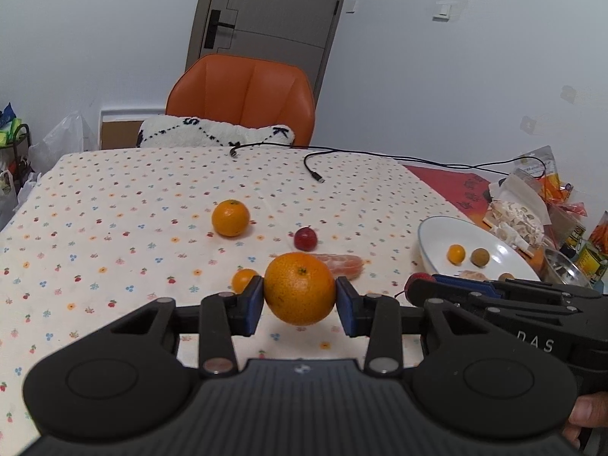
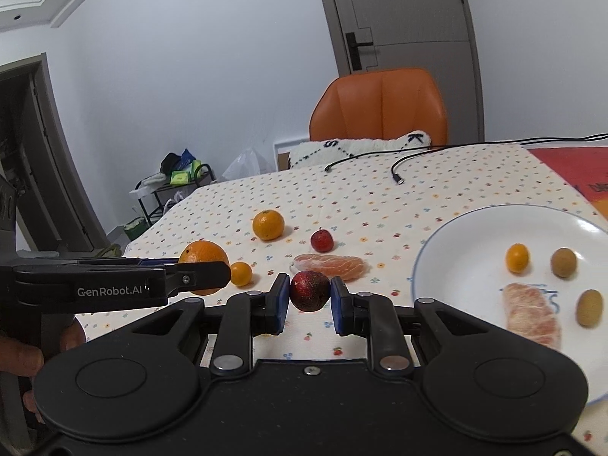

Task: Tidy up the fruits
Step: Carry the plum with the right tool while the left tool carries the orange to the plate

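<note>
My left gripper [image 1: 299, 300] is shut on a large orange [image 1: 299, 288], held just above the flowered tablecloth. My right gripper [image 2: 308, 296] is shut on a dark red round fruit [image 2: 309, 290], left of the white plate [image 2: 425, 266]. The plate holds a kumquat [image 2: 517, 258], two brown fruits [image 2: 564, 262] and a peeled citrus piece [image 2: 532, 315]. Loose on the cloth beyond the grippers lie a smaller orange [image 1: 230, 217], a small red fruit [image 1: 305, 238], a kumquat [image 1: 244, 280] and a peeled citrus piece [image 1: 342, 264].
Snack packets [image 1: 524, 212] and a metal bowl [image 1: 562, 269] crowd the table's right side behind the plate. Black cables [image 1: 315, 171] trail across the far edge. An orange chair [image 1: 243, 102] with a white cushion stands behind the table.
</note>
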